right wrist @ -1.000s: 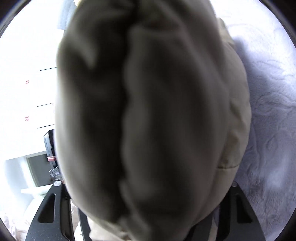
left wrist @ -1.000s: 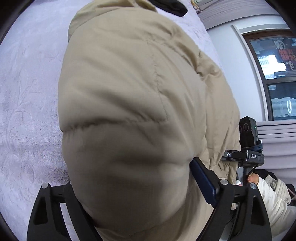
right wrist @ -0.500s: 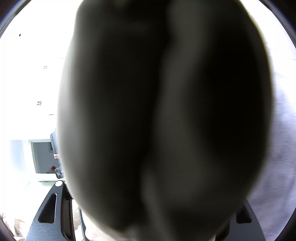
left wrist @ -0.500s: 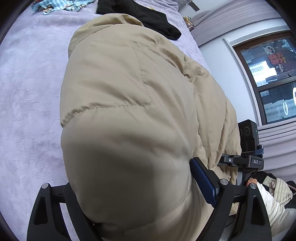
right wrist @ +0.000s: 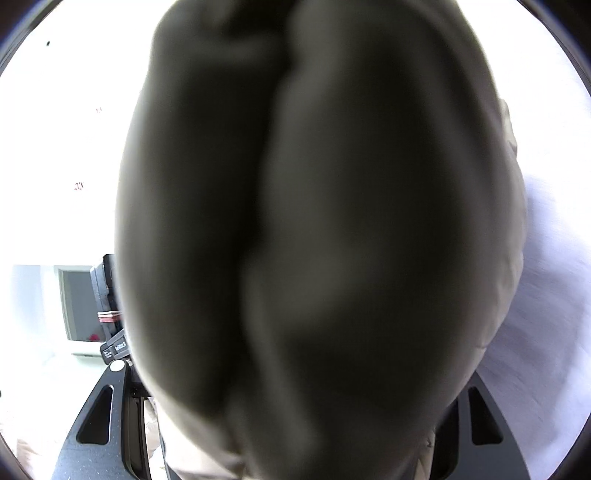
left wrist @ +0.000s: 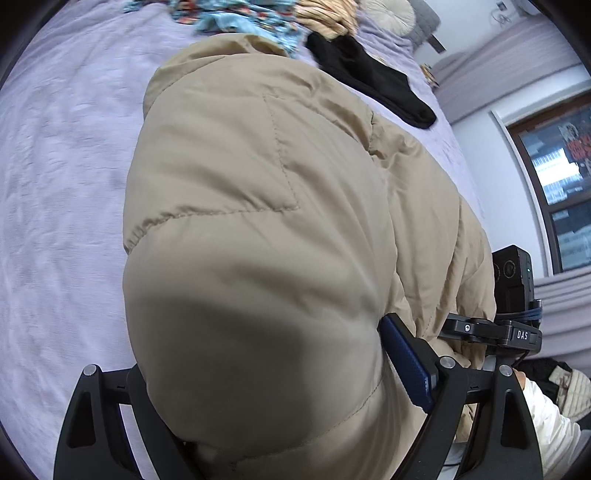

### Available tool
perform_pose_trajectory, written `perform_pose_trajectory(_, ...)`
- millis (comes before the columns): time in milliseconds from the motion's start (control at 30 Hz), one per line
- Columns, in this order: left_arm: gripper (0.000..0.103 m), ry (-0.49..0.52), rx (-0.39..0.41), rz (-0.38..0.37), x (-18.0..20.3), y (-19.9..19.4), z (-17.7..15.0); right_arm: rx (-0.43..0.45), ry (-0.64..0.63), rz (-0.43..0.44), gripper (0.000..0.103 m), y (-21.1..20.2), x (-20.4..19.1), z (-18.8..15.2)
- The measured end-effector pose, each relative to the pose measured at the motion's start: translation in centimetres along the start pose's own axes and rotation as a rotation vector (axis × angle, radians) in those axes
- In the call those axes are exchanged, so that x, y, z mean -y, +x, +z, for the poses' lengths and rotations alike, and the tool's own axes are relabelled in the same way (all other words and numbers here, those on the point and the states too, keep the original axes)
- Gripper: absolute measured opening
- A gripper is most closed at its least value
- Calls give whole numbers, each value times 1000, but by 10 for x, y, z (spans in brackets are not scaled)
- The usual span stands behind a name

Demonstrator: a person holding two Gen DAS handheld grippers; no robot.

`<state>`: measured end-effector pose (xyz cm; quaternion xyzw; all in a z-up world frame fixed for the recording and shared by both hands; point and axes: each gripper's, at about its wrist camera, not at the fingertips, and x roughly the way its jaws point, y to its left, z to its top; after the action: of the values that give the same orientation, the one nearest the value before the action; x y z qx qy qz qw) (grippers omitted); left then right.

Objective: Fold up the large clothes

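Observation:
A puffy beige quilted jacket [left wrist: 266, 206] fills the left wrist view, bulging over the lavender bed cover [left wrist: 55, 184]. My left gripper [left wrist: 280, 398] is shut on a thick fold of it; only the right blue pad [left wrist: 406, 365] shows, the other finger is buried. In the right wrist view the same jacket [right wrist: 314, 240] looks dark and blurred, pressed against the lens. My right gripper [right wrist: 295, 454] is shut on it, fingertips hidden by fabric. The right gripper's body also shows in the left wrist view [left wrist: 513, 295], beside the jacket.
A black garment [left wrist: 369, 81], a blue patterned cloth [left wrist: 236, 14] and a tan striped item [left wrist: 325, 18] lie at the far end of the bed. A window [left wrist: 561, 162] and curtains stand at right. The bed cover [right wrist: 546, 350] shows at right.
Both grippers have lifted and tilted with the jacket. The left view now reaches the far end of the bed; the jacket has closed in on the right lens and gone dark.

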<state>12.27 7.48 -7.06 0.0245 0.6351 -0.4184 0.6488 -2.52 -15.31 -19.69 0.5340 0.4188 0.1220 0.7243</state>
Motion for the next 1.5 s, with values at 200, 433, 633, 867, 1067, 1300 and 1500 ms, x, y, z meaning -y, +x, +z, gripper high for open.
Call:
perform_pose_trajectory(200,92,-117,-38,56,-83,21,-3,-59,36,-192,67,49,7,17)
perform_pose_trajectory(433,74,-51,114,160,-88,-41,-7,35,87,-401,68,-24,11,-1)
perform_pose_trajectory(633,74,25,198,226,-69,-47,46,263,-23,-534,24,-77,-37,-27)
perform_pose_trajectory(867,74,162,145,386,10,40,92,21,-230,-474,23,11,-115,-67)
perform_pose_trajectory(1067,74,153,127,430,32,68,96,-77,-207,-656,17,50,-80,-96)
perform_pose_trajectory(1300,74,223,120,465,42,48,77,-70,-77,-605,9,39,-37,-101)
perform_pose_trajectory(1500,76,175,121,491,36,12,55,-66,-76,-629,9,70,-51,-84)
